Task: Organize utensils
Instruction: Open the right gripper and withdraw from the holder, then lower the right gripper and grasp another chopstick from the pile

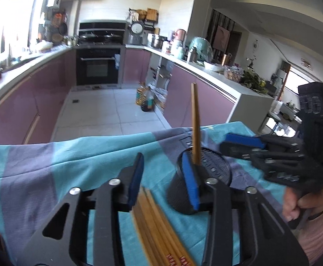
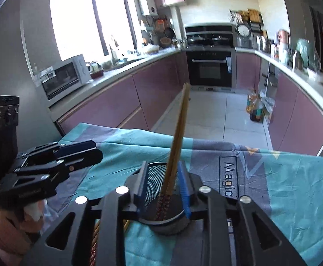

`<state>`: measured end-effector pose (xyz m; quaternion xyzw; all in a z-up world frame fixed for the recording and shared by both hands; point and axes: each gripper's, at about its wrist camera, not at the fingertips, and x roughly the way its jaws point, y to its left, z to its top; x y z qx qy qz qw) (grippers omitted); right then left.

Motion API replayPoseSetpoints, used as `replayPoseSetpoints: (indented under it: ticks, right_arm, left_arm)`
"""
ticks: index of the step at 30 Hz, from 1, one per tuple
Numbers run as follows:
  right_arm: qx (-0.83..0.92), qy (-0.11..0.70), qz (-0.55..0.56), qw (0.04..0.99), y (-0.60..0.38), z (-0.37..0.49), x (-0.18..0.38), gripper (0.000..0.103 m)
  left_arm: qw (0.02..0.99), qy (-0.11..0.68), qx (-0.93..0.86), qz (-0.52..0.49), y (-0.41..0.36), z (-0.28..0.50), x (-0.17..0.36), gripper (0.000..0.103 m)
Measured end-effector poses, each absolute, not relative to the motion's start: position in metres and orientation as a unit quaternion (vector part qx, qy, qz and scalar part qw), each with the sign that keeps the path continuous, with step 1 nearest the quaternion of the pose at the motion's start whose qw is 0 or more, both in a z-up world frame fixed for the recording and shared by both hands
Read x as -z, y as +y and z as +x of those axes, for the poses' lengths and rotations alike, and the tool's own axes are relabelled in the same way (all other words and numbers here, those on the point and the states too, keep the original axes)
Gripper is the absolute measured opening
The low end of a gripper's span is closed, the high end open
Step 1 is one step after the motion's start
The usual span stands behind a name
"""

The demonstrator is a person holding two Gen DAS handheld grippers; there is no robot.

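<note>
A black mesh utensil holder [image 1: 214, 166] [image 2: 152, 184] stands on the teal and grey cloth [image 1: 72, 155] [image 2: 283, 177]. Wooden chopsticks [image 1: 195, 119] [image 2: 180, 133] stand in it, leaning slightly. My right gripper [image 2: 163, 164] [image 1: 224, 143] is open at the holder's rim. The standing chopsticks rise between its blue pads without being pressed. My left gripper [image 1: 162, 157] [image 2: 97, 150] is open just left of the holder. A bundle of several more chopsticks [image 1: 154, 221] [image 2: 96, 237] lies flat on the cloth beneath it, ungripped.
The cloth-covered table ends at its far edge [image 1: 117, 137], with tiled kitchen floor beyond. Purple cabinets [image 2: 117, 102] line both sides and an oven [image 2: 210, 68] stands at the back. Bottles [image 1: 146, 102] sit on the floor. A person's hand [image 1: 294, 206] holds the right gripper.
</note>
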<state>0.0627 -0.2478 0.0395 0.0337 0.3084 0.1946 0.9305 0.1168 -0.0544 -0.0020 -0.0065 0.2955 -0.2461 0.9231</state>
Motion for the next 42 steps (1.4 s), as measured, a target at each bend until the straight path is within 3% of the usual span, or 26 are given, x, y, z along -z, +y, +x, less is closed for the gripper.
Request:
replayPoseSetpoints:
  ticks: [3, 18, 42]
  right_arm:
    - [-0.221, 0.295, 0.029, 0.929, -0.243, 0.042, -0.042, 0.038]
    - [-0.242, 0.405, 0.06, 0.88, -0.208, 0.015, 0.043, 0.039]
    - [-0.212, 0.432, 0.034, 0.876, -0.178, 0.016, 0.069, 0.037]
  left_arm:
    - [0.928, 0.295, 0.228, 0.005, -0.036, 0.102, 0.008, 0.044]
    - [0.894, 0.393, 0.208, 0.049, -0.011, 0.079, 0.09, 0.044]
    - [0.88, 0.421, 0.214, 0.049, -0.024, 0.069, 0.111, 0.042]
